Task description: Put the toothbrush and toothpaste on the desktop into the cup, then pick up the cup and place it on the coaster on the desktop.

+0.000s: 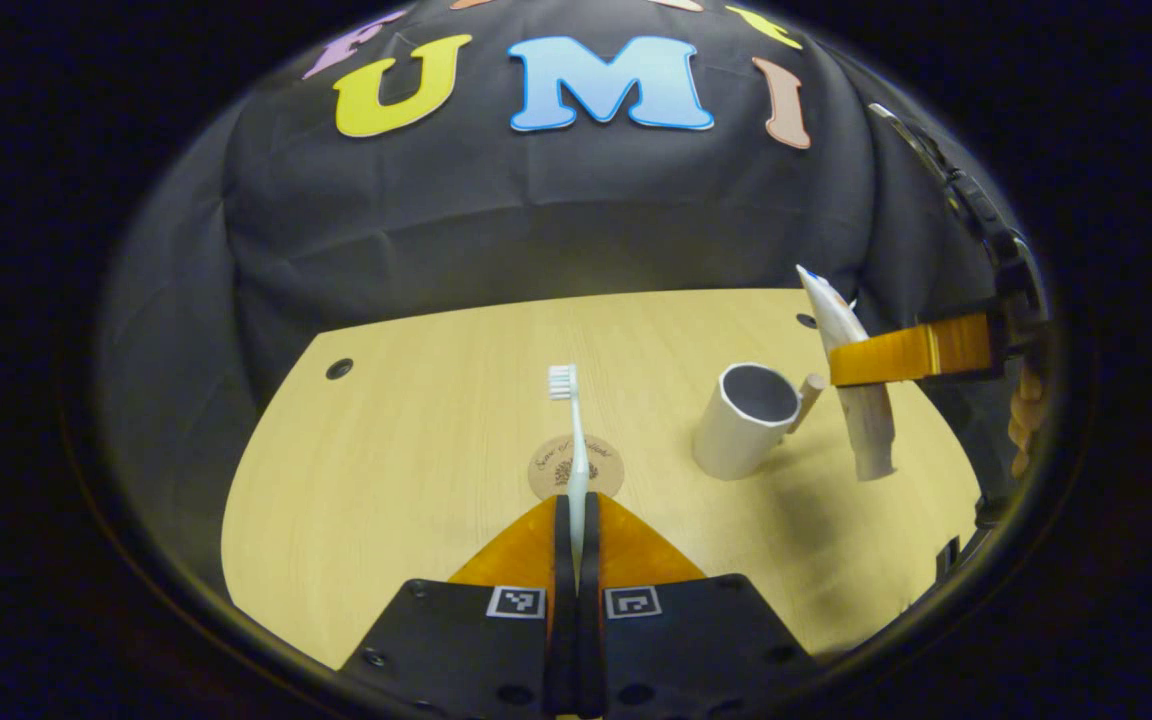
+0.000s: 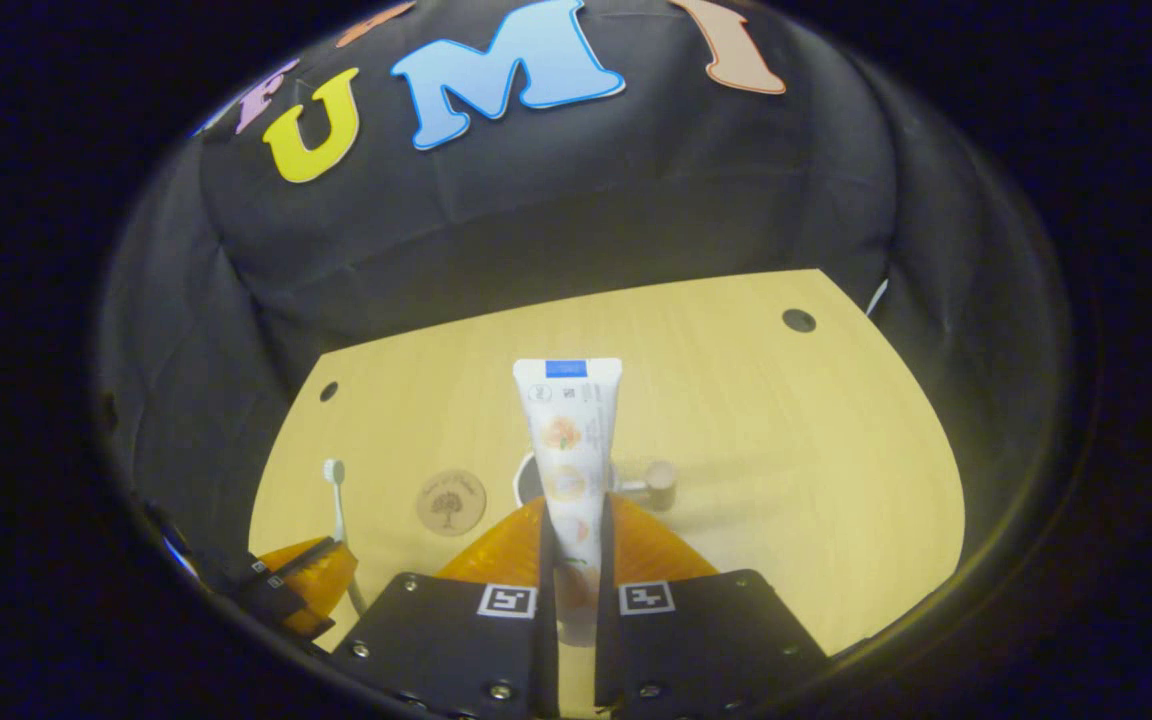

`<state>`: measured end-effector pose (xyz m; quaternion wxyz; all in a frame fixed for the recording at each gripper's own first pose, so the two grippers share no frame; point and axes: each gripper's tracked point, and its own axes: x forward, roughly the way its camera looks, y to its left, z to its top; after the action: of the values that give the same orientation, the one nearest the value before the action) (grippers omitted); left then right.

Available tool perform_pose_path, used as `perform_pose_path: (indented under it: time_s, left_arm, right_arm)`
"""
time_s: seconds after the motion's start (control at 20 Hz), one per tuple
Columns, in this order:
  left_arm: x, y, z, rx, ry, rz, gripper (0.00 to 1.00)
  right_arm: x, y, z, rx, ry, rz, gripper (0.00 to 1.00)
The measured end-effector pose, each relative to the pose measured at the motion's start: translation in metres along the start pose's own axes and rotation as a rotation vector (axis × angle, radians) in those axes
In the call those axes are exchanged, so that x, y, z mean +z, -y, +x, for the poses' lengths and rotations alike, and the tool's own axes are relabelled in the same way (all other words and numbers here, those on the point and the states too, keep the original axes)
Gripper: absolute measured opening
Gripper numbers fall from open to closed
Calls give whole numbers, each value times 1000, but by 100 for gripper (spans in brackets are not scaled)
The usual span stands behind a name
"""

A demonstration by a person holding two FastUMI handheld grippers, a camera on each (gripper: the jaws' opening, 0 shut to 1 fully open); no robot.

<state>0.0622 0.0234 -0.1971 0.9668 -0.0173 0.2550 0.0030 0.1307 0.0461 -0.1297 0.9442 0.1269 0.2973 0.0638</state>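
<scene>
My left gripper (image 1: 576, 515) clamps the toothbrush (image 1: 573, 430), bristles up over the coaster (image 1: 576, 466). My right gripper (image 2: 576, 525) pinches the toothpaste (image 2: 568, 440) above the cup (image 1: 744, 420), hiding most of its rim.

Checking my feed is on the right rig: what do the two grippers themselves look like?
Each gripper has a black, blocky body with screws and two square black-and-white tag markers beside its fingers: left gripper, right gripper. The left gripper view shows the right gripper's black frame and a hand behind it.

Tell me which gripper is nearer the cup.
Right. The right gripper, shut on the toothpaste, hangs just beside the cup; the left gripper holds the toothbrush farther off, over the coaster.
</scene>
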Motion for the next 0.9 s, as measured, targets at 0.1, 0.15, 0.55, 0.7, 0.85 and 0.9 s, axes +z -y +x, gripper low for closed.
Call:
perform_pose_path:
  time_s: [0.1, 0.15, 0.55, 0.7, 0.85, 0.9]
  left_arm:
    - [3, -3, -2, 9, 4, 7, 8]
    - [4, -6, -2, 13, 5, 9, 7]
    - [6, -16, -13, 36, -3, 4, 7]
    - [9, -19, -20, 45, 2, 3, 7]
    - [15, -18, -20, 39, 22, 8, 7]
    - [18, -16, -19, 36, 27, 14, 7]
  right_arm:
    - [15, -7, 12, 21, 27, 7, 16]
    - [20, -10, 19, 30, 37, 17, 16]
    - [59, -14, 68, 63, 158, 94, 15]
    - [57, -14, 79, 60, 162, 90, 16]
    - [51, -15, 87, 54, 167, 63, 15]
    - [49, -14, 90, 53, 172, 65, 16]
